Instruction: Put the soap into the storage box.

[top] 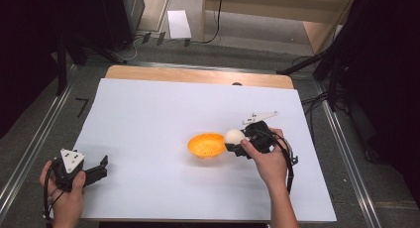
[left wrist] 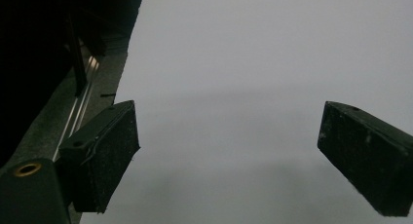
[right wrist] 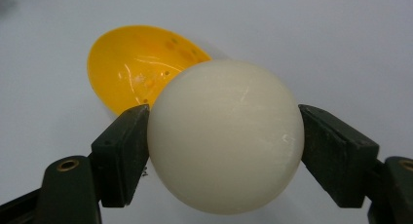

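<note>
Cream-white and smooth, the ball [right wrist: 225,136] sits clamped between the two black jaws of the right gripper [top: 236,141], each pad pressed flat against one side of it, so the ball bulges out above and below the pads. Just beyond the ball, past the jaw tips, lies the orange bowl [right wrist: 136,68], its hollow turned up and dotted with small holes; from the right gripper view the ball overlaps the bowl's near rim, and whether the two touch I cannot tell. In the high view the ball [top: 234,136] is right beside the bowl [top: 206,145], at its edge on the gripper's side, with the right hand [top: 267,161] wrapped around the gripper body behind it. Everything rests on or over the white sheet [top: 163,114] that covers the table. Well away from the ball and bowl, near the sheet's corner, the left gripper [top: 99,169] is held in the left hand [top: 62,191]; its jaws stand wide apart with bare white sheet [left wrist: 234,136] between them and nothing in their grasp.
</note>
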Demonstrator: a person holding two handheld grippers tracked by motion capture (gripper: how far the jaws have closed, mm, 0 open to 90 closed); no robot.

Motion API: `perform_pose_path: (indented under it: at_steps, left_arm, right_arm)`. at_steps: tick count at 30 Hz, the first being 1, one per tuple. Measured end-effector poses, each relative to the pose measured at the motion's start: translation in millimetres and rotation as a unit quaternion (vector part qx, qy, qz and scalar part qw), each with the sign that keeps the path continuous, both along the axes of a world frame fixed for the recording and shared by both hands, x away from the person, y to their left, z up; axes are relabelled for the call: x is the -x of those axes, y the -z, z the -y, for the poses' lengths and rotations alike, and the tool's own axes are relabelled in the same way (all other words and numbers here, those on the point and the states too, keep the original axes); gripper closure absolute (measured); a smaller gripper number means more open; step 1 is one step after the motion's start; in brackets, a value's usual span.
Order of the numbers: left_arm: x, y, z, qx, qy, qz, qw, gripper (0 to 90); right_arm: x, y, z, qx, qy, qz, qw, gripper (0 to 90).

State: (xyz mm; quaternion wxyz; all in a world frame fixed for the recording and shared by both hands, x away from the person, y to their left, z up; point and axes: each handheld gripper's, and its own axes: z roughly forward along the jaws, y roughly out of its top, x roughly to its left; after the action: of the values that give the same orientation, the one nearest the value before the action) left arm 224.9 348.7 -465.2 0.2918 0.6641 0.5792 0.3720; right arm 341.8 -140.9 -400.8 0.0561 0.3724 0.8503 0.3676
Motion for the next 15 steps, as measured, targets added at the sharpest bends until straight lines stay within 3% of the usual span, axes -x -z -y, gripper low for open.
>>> perform_pose_path:
  at_steps: [15]
  left_arm:
    - [0.0, 0.1, 0.1, 0.0, 0.0, 0.0, 1.0, 8.7]
  right_arm:
    - [-3.2, -2.2, -11.8, -0.002, -0.012, 0.002, 0.9999, 23.6]
